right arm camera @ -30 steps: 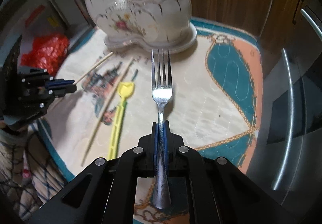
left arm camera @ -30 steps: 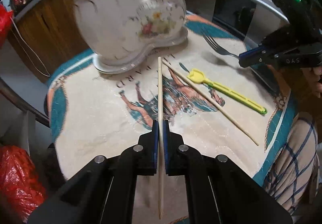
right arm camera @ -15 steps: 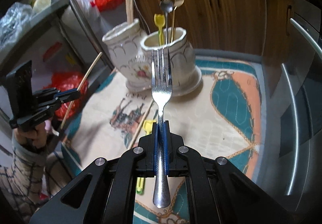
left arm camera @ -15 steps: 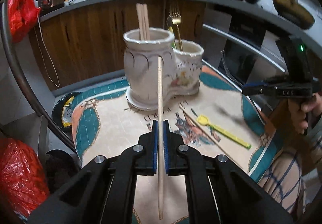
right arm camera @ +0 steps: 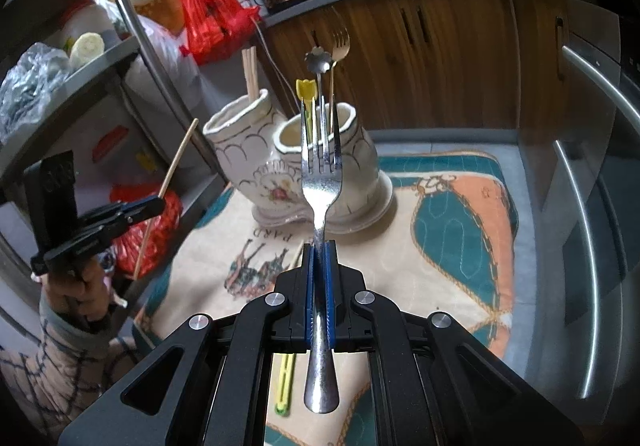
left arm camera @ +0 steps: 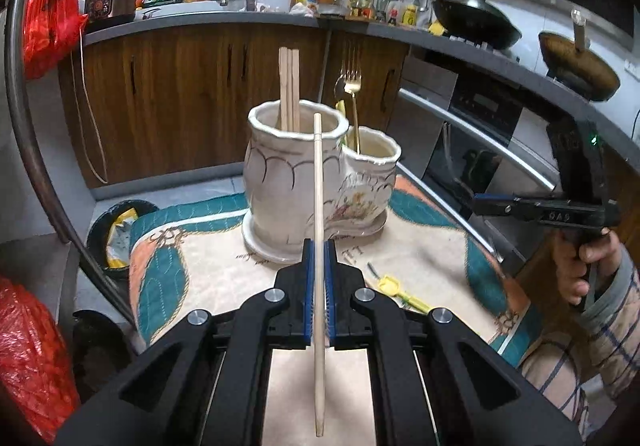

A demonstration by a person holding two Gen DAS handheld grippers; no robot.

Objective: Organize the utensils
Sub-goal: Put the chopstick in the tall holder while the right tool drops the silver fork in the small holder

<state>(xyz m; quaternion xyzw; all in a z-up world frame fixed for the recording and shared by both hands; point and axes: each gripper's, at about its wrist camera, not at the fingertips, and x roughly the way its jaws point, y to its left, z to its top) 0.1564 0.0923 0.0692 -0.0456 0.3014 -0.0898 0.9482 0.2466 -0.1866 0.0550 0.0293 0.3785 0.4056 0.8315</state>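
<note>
My left gripper (left arm camera: 319,246) is shut on a wooden chopstick (left arm camera: 318,181) that points toward the white two-pot ceramic holder (left arm camera: 296,181). Chopsticks (left arm camera: 289,85) stand in its taller pot, a gold fork (left arm camera: 352,85) and a spoon in the lower one. My right gripper (right arm camera: 319,248) is shut on a steel fork (right arm camera: 320,185), tines up, in front of the holder (right arm camera: 248,149). A yellow plastic utensil (left arm camera: 396,288) lies on the patterned cloth (left arm camera: 224,266). Each gripper shows in the other's view: the right gripper (left arm camera: 480,201), the left gripper (right arm camera: 158,203).
A second chopstick (right arm camera: 298,252) lies on the cloth, mostly hidden by my right gripper. Red plastic bags (left arm camera: 28,358) hang and sit at the left. A dark bin (left arm camera: 116,234) stands on the floor beyond the table edge. Wooden cabinets (left arm camera: 168,97) run behind.
Both grippers have risen off the cloth and tilted up, the left with the chopstick, the right with the fork. The holder now appears farther away and lower in both views.
</note>
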